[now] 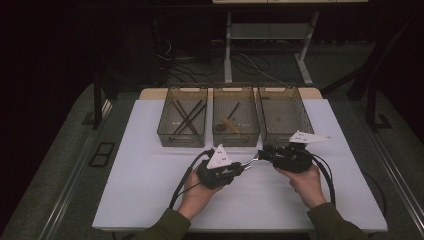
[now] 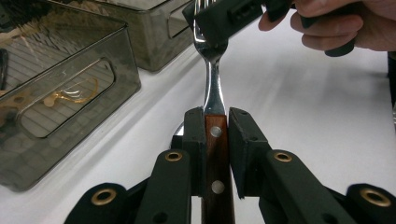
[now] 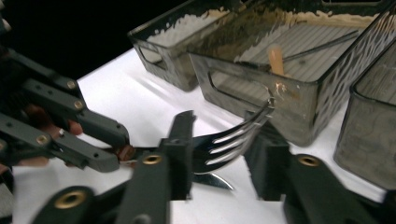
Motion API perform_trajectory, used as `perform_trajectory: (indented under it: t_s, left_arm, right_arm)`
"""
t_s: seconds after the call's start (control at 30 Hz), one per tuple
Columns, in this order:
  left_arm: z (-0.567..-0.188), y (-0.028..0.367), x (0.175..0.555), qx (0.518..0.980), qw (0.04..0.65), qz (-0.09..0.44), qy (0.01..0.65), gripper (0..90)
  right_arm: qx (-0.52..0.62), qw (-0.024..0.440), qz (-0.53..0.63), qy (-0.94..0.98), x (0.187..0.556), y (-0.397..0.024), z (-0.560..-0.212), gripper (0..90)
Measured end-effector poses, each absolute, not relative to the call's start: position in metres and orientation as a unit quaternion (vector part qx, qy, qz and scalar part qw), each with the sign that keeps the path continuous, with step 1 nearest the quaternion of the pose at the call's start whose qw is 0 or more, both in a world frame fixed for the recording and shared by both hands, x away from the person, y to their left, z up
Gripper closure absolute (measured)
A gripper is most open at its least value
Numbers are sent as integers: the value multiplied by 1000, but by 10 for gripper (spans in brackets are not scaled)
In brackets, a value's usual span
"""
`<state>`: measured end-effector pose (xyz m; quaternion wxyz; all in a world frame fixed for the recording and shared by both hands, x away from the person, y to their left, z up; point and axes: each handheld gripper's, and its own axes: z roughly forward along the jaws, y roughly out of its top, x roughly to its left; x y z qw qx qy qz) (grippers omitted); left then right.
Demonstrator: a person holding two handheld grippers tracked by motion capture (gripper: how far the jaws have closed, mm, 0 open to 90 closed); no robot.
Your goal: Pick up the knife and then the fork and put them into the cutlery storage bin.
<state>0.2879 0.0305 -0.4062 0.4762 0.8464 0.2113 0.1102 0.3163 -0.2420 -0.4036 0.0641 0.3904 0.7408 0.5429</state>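
**One fork between two grippers, three bins behind**

Count on the white table (image 1: 150, 190): three smoked-plastic bins in a row at the far edge, one fork, two hand-held grippers.

Left bin (image 1: 182, 116) – dark sticks lying crossed, number not clear. Middle bin (image 1: 236, 116) – pale wooden pieces plus a dark one. Right bin (image 1: 283, 115) – contents cannot be made out.

Left gripper (image 1: 239, 169): jaws narrow, clamped on the wooden handle of the fork (image 2: 214, 100); two rivets show on the handle between the pads. Fork is held off the table, just in front of the middle bin, spanning the gap between the two grippers.

Right gripper (image 1: 263, 154): the tine end of the fork lies between its jaws – four tines counted in the right gripper view. The left pad sits against the tines; the right pad is beside the tips, and contact there cannot be confirmed.

One hand on each gripper, sleeves entering from the near edge.
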Motion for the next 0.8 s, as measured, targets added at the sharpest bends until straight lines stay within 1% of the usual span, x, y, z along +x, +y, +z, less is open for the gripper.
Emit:
perform_trajectory:
  t_s: [0.13, 0.27, 0.47, 0.67, 0.73, 0.8]
  left_arm:
    - [-409, 30, 289, 849, 472, 106, 211, 771]
    - [-410, 28, 289, 852, 469, 104, 209, 770]
    - [-411, 29, 290, 847, 481, 88, 206, 759]
    - [-414, 31, 291, 844, 488, 79, 207, 733]
    - [-414, 34, 291, 845, 487, 80, 205, 712]
    - [-414, 38, 292, 836, 499, 73, 215, 686]
  right_arm:
    - [388, 54, 559, 730, 317, -244, -401, 772]
    - [388, 39, 569, 724, 318, -244, -398, 819]
    - [386, 39, 569, 725, 319, -242, -392, 849]
    - [385, 26, 577, 720, 321, -239, -390, 863]
    - [385, 33, 575, 721, 322, -239, -389, 864]
    - [388, 35, 574, 720, 322, -241, -388, 864]
